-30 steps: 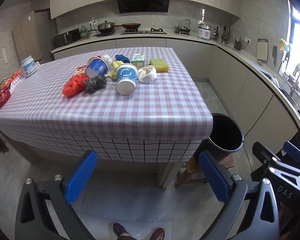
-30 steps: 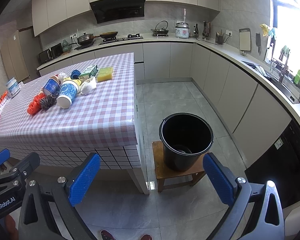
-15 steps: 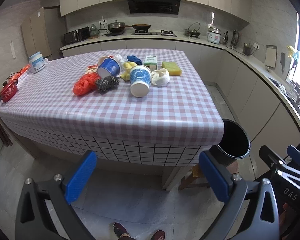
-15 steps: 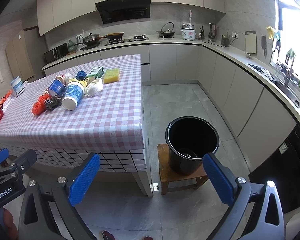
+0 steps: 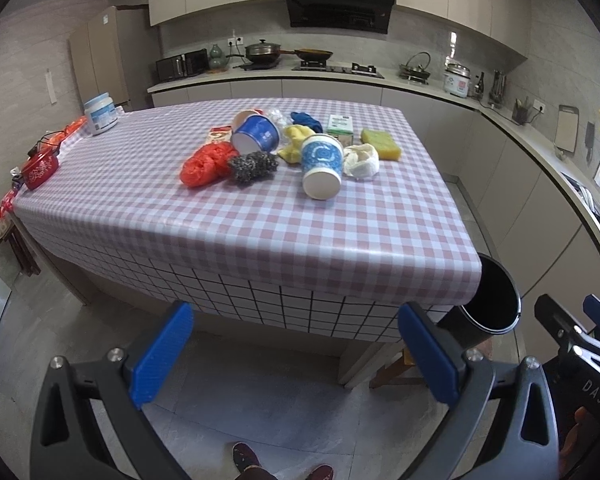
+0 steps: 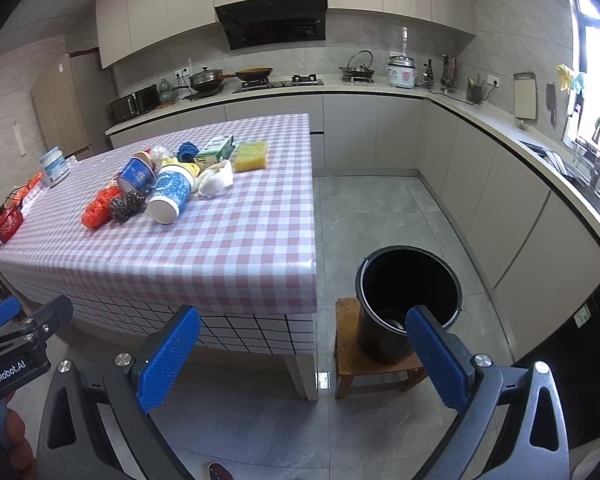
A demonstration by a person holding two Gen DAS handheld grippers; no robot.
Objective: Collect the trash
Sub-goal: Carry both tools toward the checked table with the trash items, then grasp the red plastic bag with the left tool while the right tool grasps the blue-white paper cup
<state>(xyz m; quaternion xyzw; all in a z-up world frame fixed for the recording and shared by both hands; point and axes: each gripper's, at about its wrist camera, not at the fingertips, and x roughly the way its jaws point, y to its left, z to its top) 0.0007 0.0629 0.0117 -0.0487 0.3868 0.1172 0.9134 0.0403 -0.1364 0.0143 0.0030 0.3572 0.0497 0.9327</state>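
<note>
A pile of trash lies on the checked table [image 5: 260, 232]: a tipped blue-and-white paper cup [image 5: 322, 166], a second blue cup [image 5: 256, 132], a red plastic bag [image 5: 204, 164], a steel scourer [image 5: 252, 166], a crumpled white wad [image 5: 362, 160], a yellow sponge [image 5: 380, 143] and a small carton [image 5: 340, 124]. A black bin [image 6: 408, 300] stands on a wooden stool [image 6: 348, 356] beside the table's right corner. My left gripper [image 5: 296, 356] hangs open below the table's near edge, holding nothing. My right gripper [image 6: 304, 360] is open too, in front of the bin.
A white jar [image 5: 101, 114] and a red pot [image 5: 40, 168] sit along the table's far left. Counters with a stove, a rice cooker and a sink run along the back and right walls. Grey floor [image 6: 380, 216] lies between table and counters. The person's shoes [image 5: 246, 456] show below.
Both grippers have moved closer to the table and risen, so the table and bin look larger. Both stay open and empty. Nothing on the table has moved.
</note>
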